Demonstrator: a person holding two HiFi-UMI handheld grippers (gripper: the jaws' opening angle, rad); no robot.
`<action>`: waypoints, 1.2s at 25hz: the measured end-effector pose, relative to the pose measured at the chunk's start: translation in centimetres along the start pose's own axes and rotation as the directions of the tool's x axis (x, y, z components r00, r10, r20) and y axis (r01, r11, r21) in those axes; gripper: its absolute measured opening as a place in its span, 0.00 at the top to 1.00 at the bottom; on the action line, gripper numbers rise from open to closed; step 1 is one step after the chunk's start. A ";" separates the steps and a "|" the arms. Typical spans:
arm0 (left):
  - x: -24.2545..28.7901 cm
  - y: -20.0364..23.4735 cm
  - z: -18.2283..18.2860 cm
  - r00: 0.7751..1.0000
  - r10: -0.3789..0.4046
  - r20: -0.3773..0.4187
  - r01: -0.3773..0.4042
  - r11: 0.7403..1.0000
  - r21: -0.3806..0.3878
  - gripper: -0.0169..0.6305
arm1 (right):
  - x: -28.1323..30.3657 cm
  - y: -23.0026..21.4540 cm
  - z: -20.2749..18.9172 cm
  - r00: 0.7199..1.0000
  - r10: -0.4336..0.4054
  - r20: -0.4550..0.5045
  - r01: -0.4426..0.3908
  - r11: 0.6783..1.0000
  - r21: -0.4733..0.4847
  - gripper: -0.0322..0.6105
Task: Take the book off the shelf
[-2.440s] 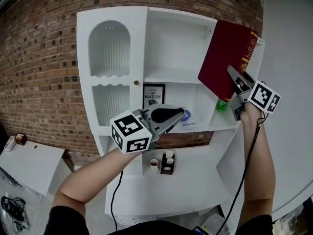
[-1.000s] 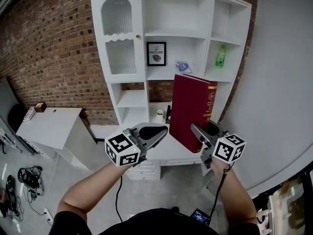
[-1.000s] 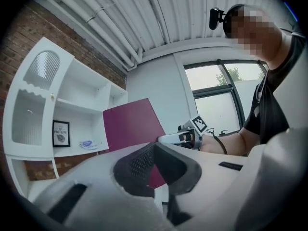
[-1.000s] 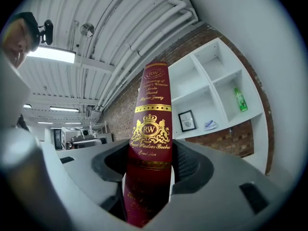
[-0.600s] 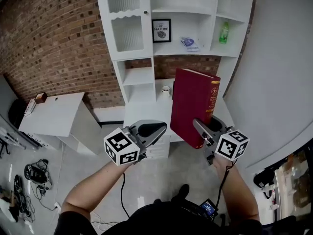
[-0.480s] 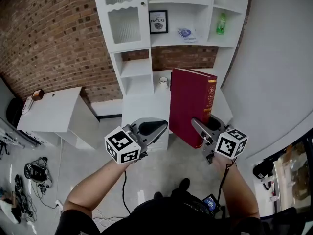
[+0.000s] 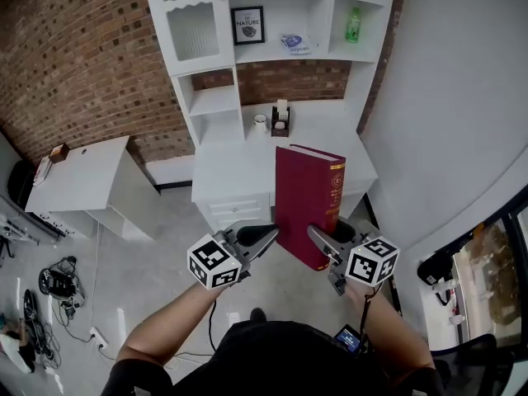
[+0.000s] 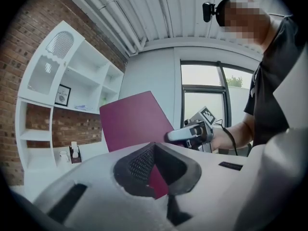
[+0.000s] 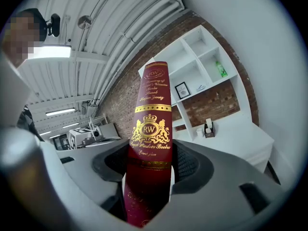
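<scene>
A dark red hardback book (image 7: 305, 205) with gold print on its spine stands upright in my right gripper (image 7: 322, 242), whose jaws are shut on its lower end. In the right gripper view the spine (image 9: 151, 143) fills the gap between the two pads. The book is well away from the white shelf unit (image 7: 272, 64), out over the floor. My left gripper (image 7: 266, 236) hangs just left of the book, shut and holding nothing. The left gripper view shows the book's cover (image 8: 134, 121) and the right gripper (image 8: 190, 134) beyond the left gripper's tips (image 8: 154, 148).
On the shelves stand a framed picture (image 7: 248, 25), a green bottle (image 7: 353, 25) and a blue-white packet (image 7: 291, 42). A cup (image 7: 260, 122) and a small caddy (image 7: 281, 118) sit on the counter. A white table (image 7: 74, 180) stands at left, with cables (image 7: 54, 283) on the floor.
Both grippers have come down and back from the shelf unit, which now sits farther off at the top of the head view. The book has stayed upright in the right gripper.
</scene>
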State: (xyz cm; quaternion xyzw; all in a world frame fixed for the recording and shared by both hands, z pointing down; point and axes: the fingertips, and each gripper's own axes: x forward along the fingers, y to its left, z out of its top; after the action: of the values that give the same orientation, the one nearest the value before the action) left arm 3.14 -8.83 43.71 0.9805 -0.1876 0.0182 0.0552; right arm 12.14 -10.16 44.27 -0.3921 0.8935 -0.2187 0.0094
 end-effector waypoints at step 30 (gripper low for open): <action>3.0 -23.9 -14.0 0.992 0.062 -0.111 -0.084 0.974 -0.209 0.96 | -21.6 0.4 -20.0 0.986 0.029 -0.162 0.001 0.983 0.181 0.58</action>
State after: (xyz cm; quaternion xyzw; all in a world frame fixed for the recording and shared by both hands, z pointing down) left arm 14.54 13.72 55.32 0.9591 -0.2213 0.0509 0.1691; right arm 23.06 13.00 58.81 -0.3641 0.8704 -0.3304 -0.0270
